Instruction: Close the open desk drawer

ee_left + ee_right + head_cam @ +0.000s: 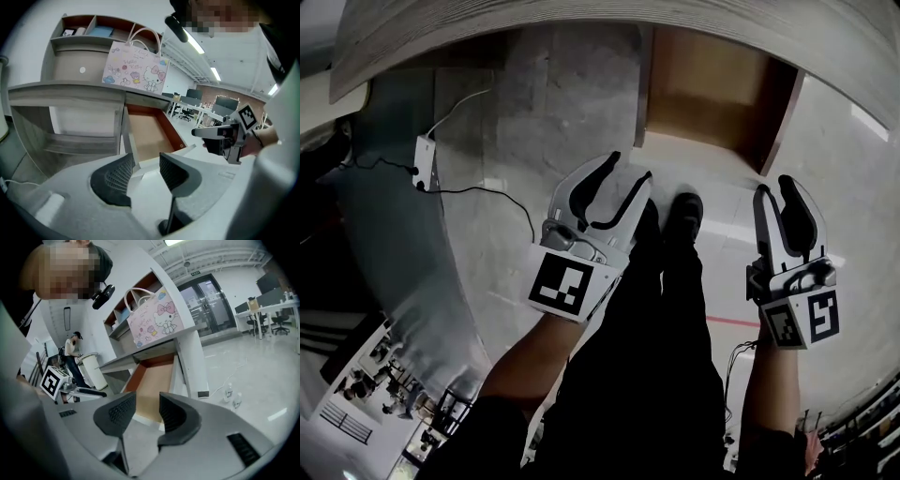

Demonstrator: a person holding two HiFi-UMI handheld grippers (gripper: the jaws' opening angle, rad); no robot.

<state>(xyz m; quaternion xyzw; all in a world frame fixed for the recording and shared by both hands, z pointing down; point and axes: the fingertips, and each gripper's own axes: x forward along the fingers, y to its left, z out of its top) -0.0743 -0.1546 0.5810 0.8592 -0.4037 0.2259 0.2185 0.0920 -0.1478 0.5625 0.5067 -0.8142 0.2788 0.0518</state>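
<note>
We see the desk drawer (712, 94) pulled out from under the curved worktop (581, 23) at the far right. Its brown bottom is bare to view, while a pink paper bag (136, 68) stands on the worktop above it and the shelf compartments (89, 30) behind hold a flat blue thing and a few small items. Our left gripper (628, 169) hangs just short of the drawer's front with its jaws well apart and nothing between them, and our right gripper (776, 187), near the drawer's right front corner, likewise has its jaws parted, gripping nothing.
</note>
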